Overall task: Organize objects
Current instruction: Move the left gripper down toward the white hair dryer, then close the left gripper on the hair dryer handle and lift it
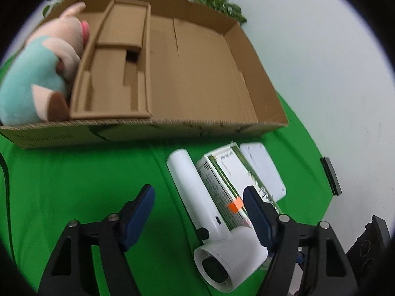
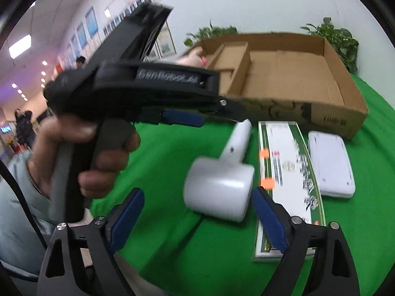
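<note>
In the left wrist view the plush pig (image 1: 37,74) lies at the far left of the cardboard box (image 1: 197,74), pressed against a cardboard insert (image 1: 116,69); the frame edge cuts off its lower body. The rest of the box floor, right of the insert, is bare card. Nearer the camera, on the green cloth (image 1: 74,177), the left gripper (image 1: 198,214) hangs with its jaws spread wide and nothing between its blue pads (image 1: 139,215). The white hair dryer (image 1: 209,209) lies inside that gap toward the right finger, handle pointing to the box, nozzle toward the camera. The right pad sits just beside or against the dryer's barrel; contact cannot be told. Right of the dryer is the green-and-white carton (image 1: 227,172), partly hidden behind the finger, then a flat white device (image 1: 264,170), and a dark bar (image 1: 330,175) at the cloth's edge.

In the right wrist view the person's hand (image 2: 81,153) grips the left gripper's handle at left, blurred, and that tool hides most of the pig and the box's left end. The right gripper (image 2: 197,212) is released too, its pads well apart, the dryer's barrel (image 2: 219,185) lying between and just beyond them, untouched. The carton (image 2: 284,172) runs under the right finger, its near end hidden; its print is too smeared to read. The white device (image 2: 330,165) lies beside it, in front of the box (image 2: 296,74).
</note>
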